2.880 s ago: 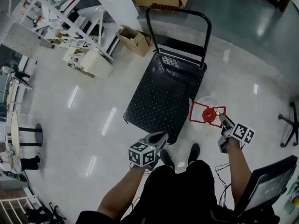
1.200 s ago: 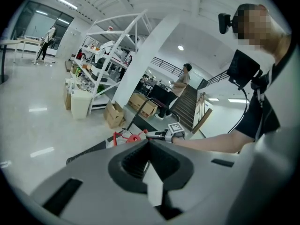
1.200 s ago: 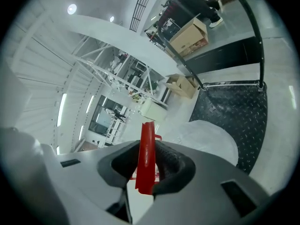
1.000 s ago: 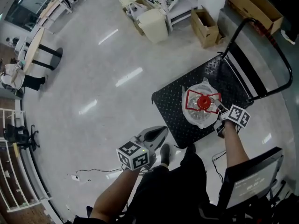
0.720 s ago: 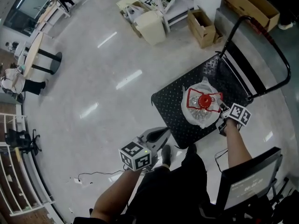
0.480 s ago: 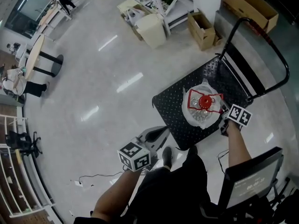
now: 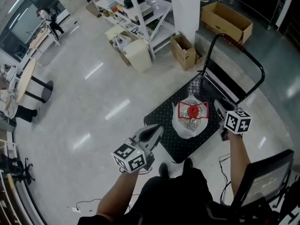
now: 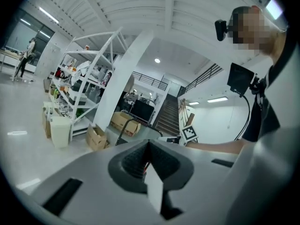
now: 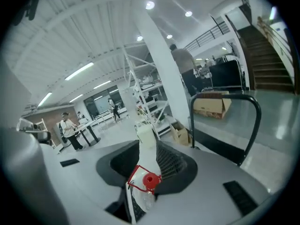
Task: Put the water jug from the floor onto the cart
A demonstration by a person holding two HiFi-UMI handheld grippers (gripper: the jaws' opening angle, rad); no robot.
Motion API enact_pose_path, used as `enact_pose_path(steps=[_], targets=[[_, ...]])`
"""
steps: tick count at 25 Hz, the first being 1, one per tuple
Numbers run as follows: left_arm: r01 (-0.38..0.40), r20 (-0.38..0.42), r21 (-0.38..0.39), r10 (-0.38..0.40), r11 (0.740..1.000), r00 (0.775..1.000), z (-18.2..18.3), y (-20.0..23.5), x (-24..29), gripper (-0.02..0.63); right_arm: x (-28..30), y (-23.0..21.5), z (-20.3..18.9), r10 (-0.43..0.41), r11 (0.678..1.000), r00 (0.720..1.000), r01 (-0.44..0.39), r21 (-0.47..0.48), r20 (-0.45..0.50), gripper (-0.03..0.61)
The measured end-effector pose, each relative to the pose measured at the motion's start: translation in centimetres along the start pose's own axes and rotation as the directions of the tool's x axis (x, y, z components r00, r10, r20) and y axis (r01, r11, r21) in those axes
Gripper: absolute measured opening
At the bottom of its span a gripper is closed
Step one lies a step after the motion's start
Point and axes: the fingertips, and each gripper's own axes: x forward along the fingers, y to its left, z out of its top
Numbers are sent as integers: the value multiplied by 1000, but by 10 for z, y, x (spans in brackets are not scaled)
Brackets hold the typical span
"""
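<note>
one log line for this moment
water jug: on cart | right gripper: jaws just opened, holding nothing | left gripper: shut, empty

We see a glossy floor, pale and smooth, mirroring the ceiling lights in streaks. The cart has a black metal deck, matt and rough with raised tread studs. Its handle is smooth dark tubing with a faint sheen. The jug looks like clear, glossy plastic, crinkled with highlights; its cap and loop are red plastic. The boxes are matt brown cardboard. The shelves look like white painted metal.
</note>
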Motion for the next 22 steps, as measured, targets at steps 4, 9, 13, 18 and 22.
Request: enact_pose_path(steps=[4,9,13,18,22], targets=[[81,71,58,-85,995,994,29,-17,-5,2,-41,47,31,25,998,997,-21,-60,72,4],[156,106,133,-170,979,980,50,-34,-14,2,-81,91,46,8,993,992,6,-115,128,0],[189,111,124,-203,974,973,61,-45,-22,2,-107,116,52,-24,989,989,45,-144,147,0],[258,105,120,-271,959,957,59,-72,-40,2,-149,147,50,-56,982,984,86,-167,172,0],[358,38,164,-369,919,929,24,-93,-48,2,-203,158,16,-161,968,967,194,-160,197,0]])
